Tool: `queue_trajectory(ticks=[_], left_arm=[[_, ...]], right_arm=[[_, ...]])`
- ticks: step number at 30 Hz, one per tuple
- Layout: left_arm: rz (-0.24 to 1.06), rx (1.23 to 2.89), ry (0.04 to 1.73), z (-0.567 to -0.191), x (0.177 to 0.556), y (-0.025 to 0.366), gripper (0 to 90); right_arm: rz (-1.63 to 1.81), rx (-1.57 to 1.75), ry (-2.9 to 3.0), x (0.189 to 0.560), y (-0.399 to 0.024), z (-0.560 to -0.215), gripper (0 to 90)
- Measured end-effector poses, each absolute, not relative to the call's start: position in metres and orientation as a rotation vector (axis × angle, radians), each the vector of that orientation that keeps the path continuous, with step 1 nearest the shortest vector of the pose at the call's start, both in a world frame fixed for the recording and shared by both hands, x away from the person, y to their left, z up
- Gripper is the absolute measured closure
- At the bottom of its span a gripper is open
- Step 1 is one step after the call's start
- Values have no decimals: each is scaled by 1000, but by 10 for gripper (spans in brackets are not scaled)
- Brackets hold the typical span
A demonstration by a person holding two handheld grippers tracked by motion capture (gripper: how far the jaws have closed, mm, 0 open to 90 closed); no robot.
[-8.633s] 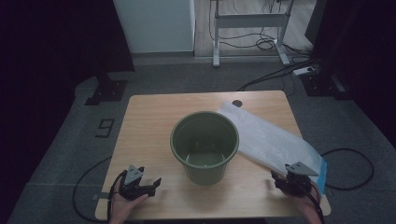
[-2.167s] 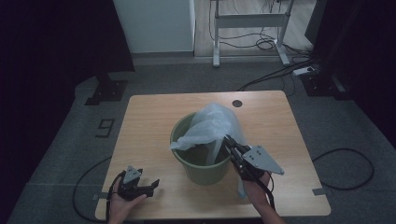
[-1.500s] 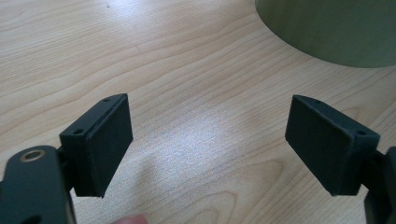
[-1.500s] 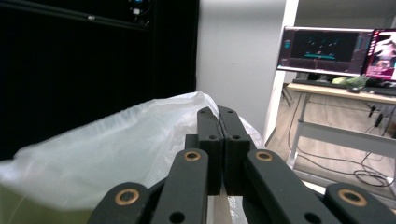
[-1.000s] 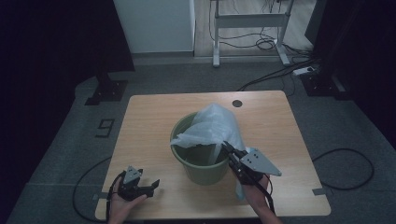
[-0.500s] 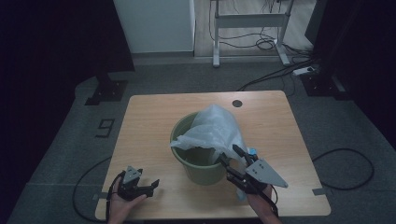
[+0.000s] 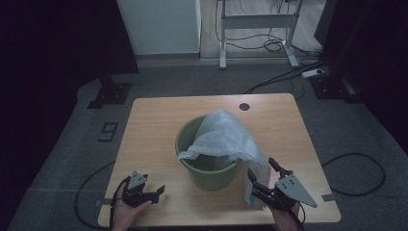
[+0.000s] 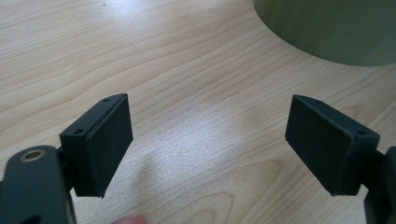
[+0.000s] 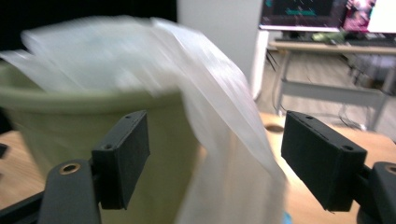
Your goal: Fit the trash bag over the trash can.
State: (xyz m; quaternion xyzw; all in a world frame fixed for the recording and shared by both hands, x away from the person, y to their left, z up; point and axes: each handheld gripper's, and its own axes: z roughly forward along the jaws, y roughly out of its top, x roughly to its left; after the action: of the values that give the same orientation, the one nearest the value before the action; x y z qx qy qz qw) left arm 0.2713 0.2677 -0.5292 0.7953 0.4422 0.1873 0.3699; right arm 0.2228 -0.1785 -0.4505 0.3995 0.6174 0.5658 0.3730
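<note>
A green bucket [image 7: 207, 166] stands in the middle of the wooden table [image 7: 154, 125]. A white, see-through plastic bag [image 7: 226, 137] is draped over its right rim and hangs down the near right side to the tabletop. My right gripper [image 7: 260, 166] is low at the front right, next to that hanging end. Its jaws have just been opening, and in the right gripper view [image 9: 215, 158] the bag [image 9: 224, 126] hangs ahead between the pads, untouched, beside the bucket [image 9: 70, 121]. My left gripper [image 7: 153, 186] rests open at the front left, over bare wood [image 8: 208, 140], with the bucket [image 8: 327, 28] ahead.
A round cable hole [image 7: 244, 106] sits near the table's far edge. Beyond the table are a metal desk frame [image 7: 260, 21], loose cables [image 7: 308, 72] and dark stands on the floor. The table's front edge lies just under both hands.
The right gripper has opened, let go of the bag, and drawn back and down toward the front right edge. The bag stays draped over the bucket. The left gripper has not moved.
</note>
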Motion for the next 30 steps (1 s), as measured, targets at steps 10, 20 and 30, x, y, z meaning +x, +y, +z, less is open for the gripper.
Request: queue_trajectory(ticks=[10,20,30], left_arm=[[481,2042,1136,-529,271,268,150],[481,2041,1135,-529,271,268,150],[479,2023,1141,-528,271,268,149]], right_arm=[[1310,1189,1618,238,-181,-492,390],[1250,1223,1523,248,-207,-480,869],[1435,1206,1345,259,-232,-419,878]])
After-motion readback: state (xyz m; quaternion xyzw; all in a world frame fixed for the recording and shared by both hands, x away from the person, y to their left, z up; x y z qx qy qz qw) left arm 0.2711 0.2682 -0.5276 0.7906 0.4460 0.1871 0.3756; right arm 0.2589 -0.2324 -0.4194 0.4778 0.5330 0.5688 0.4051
